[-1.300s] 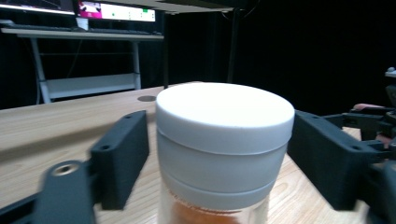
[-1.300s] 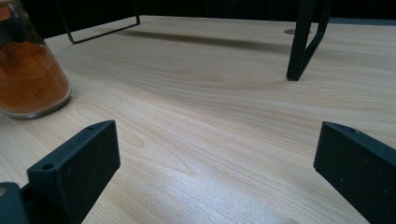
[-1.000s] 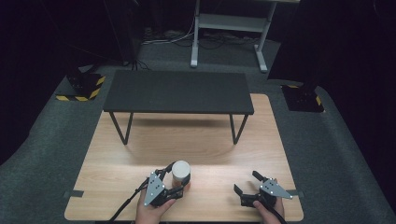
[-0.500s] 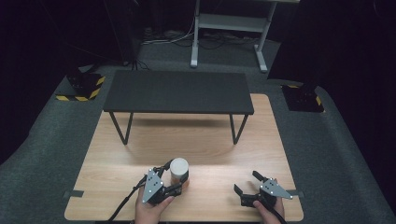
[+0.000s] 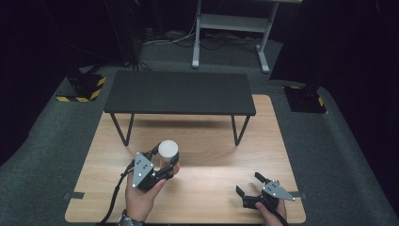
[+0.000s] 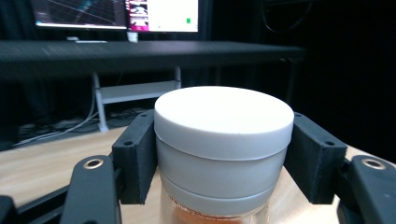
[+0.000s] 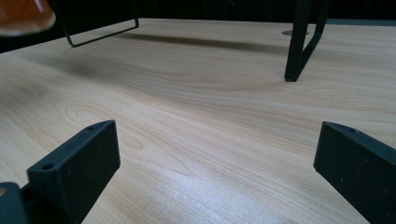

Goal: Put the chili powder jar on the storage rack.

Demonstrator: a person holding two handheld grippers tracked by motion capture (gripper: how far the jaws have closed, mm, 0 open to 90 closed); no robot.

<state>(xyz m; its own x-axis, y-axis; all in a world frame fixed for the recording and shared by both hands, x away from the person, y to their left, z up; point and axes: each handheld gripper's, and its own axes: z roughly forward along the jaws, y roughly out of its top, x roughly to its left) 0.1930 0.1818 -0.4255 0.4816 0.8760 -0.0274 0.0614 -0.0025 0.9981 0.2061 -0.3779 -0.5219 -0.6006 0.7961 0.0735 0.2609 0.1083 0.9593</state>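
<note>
The left tool is clamped on a jar's white lid, a rigid, probably light grip point; the glass below looks slippery. Right of the jar, the right tool rests with jaws apart.

A low black bench stood on the wooden table, across its far half, on thin black wire legs. Beyond the bench, on the grey carpet, stood a grey metal stand with cables beside it. Two black bases with yellow-black hazard stripes lay on the floor left and right of the bench. Behind it, lit monitors glowed.
</note>
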